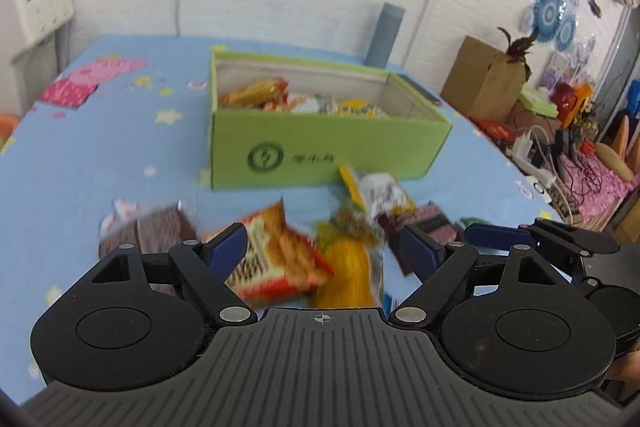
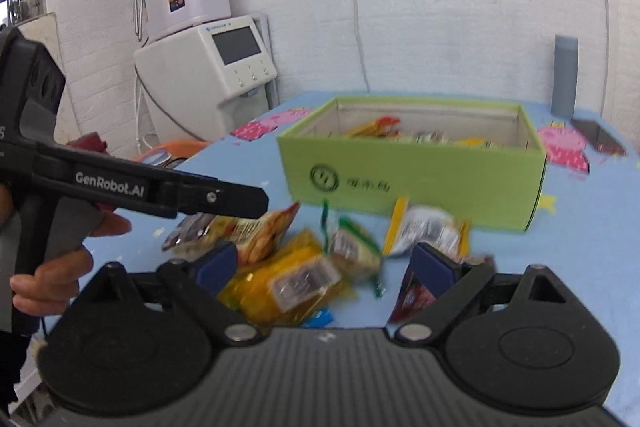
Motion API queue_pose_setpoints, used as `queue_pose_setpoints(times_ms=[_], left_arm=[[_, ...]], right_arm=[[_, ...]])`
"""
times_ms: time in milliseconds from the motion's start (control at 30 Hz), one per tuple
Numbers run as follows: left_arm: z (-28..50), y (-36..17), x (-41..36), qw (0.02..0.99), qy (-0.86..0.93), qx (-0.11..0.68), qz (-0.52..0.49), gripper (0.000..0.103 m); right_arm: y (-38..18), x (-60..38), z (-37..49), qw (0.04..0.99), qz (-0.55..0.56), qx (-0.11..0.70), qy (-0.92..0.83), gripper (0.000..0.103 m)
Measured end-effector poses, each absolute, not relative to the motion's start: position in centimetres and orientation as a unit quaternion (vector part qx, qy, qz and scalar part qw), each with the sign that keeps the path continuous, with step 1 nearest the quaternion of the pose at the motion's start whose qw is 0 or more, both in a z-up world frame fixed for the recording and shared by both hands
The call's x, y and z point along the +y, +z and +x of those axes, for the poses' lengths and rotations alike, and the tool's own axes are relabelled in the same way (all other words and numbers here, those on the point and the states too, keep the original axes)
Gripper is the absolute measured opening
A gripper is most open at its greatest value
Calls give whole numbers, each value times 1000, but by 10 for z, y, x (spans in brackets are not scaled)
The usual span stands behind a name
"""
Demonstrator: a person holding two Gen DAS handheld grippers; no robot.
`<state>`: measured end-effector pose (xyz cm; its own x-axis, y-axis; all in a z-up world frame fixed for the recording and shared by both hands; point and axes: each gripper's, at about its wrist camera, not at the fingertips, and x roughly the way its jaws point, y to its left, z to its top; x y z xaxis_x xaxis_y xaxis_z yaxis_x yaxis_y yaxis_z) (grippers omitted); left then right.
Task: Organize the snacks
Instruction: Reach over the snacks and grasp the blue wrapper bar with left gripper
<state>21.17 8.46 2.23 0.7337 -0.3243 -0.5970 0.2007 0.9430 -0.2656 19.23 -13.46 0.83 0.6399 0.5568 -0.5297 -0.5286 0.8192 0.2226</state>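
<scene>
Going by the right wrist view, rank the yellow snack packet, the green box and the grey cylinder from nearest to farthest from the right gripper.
1. Yellow snack packet: on the tablecloth between the open fingers of the right gripper.
2. Green box: mid-table, beyond the loose snacks.
3. Grey cylinder: upright at the far right, beyond the box.

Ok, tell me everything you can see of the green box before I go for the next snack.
The green box is an open-topped rectangular carton, apparently cardboard, lime green outside and pale inside, with a dark round logo and blurred characters printed on its front wall. It sits upright and level on the blue cartoon-print tablecloth, beyond the loose snack pile. Several snack packets already lie inside, well below the rim. Neither set of tongs touches it.
</scene>
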Motion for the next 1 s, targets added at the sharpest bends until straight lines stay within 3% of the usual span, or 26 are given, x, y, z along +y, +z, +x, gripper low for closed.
queue_pose_setpoints(times_ms=[167,267,433,800,1000], left_arm=[[168,-2,107,915,-86,361,-156,73],[165,-7,116,912,-73,365,-171,64],[190,-9,121,889,-127,373,-233,23],[200,-32,135,870,-115,396,-270,21],[179,-24,135,882,-111,378,-258,24]], right_arm=[[-10,-124,199,889,24,321,325,93],[-13,-121,215,885,25,331,327,93],[-19,-109,257,861,55,354,363,93],[-28,-99,232,854,43,379,354,94],[-12,-107,162,902,-28,313,296,94]])
